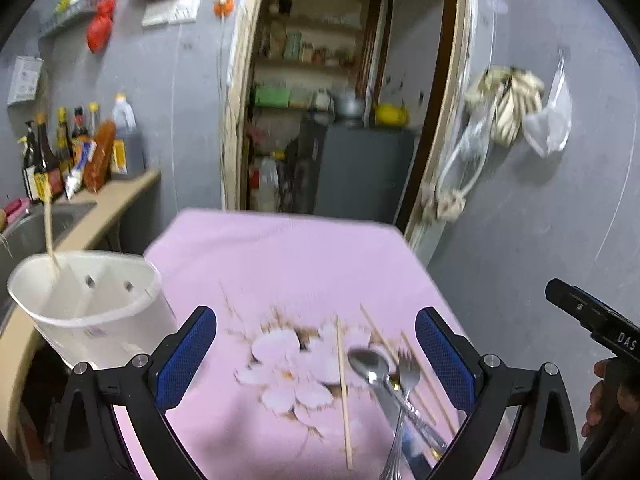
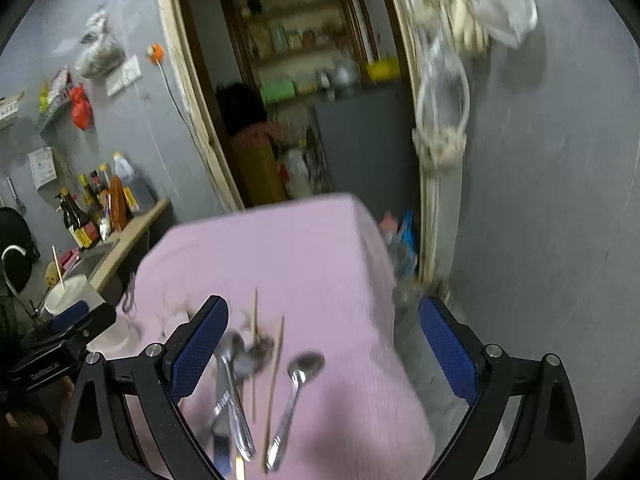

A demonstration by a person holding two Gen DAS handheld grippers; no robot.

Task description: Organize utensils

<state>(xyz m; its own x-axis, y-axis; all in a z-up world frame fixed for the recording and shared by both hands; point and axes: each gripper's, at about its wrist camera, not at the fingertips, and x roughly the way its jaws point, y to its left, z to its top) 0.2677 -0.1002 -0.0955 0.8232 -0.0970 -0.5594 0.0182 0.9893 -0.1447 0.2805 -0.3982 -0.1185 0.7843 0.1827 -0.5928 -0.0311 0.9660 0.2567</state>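
A white utensil holder stands at the left edge of the pink cloth-covered table, with one chopstick upright in it. A spoon, a fork and several chopsticks lie on the cloth. My left gripper is open and empty above them. In the right wrist view a lone spoon, a pile of cutlery and chopsticks lie on the cloth. My right gripper is open and empty above them. The holder shows far left.
A counter with a sink and sauce bottles runs along the left wall. An open doorway to a pantry lies beyond the table. Bags hang on the grey wall at right. The right gripper's body shows at the right edge.
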